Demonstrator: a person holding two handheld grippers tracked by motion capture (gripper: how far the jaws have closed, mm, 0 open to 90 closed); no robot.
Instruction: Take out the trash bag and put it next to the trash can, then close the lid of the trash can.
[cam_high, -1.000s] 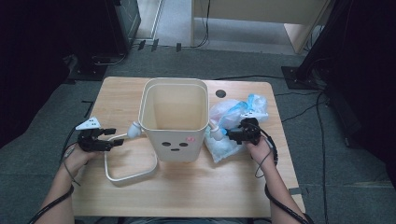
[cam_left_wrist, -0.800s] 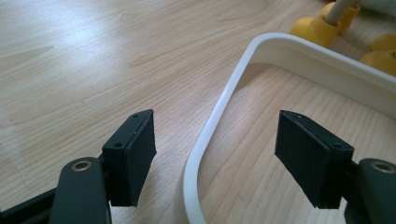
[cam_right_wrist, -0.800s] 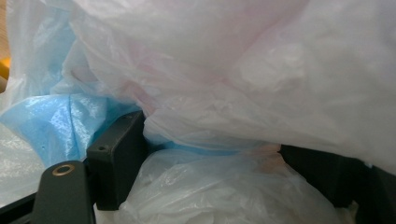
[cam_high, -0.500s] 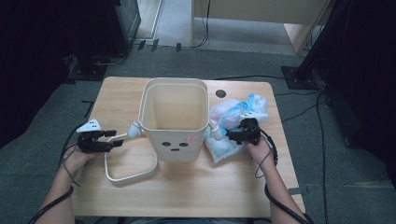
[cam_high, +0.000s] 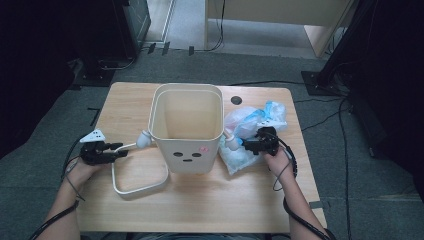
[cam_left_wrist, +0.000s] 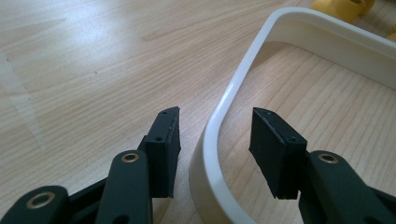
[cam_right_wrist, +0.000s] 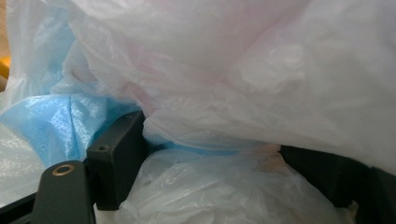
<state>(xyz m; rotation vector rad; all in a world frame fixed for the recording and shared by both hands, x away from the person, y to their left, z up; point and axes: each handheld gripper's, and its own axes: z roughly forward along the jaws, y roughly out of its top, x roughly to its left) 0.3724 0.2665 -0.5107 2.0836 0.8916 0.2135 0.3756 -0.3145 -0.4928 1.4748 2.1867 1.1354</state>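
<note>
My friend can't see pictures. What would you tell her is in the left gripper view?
The hand-held gripper is open, with one black jaw on each side of a cream plastic ring that lies flat on a wooden table. Neither jaw touches the ring.

This looks like a lab or office workroom set up for recording. A small wooden desk (cam_high: 150, 205) stands alone on grey carpet (cam_high: 360, 200), with a round cable hole (cam_high: 236, 100) in its top. Black cables (cam_high: 320, 105) run loose across the floor. Dark equipment cases (cam_high: 127, 22) and black stand bases (cam_high: 320, 82) ring the desk, and a second pale wooden desk (cam_high: 280, 10) stands behind it.
</note>
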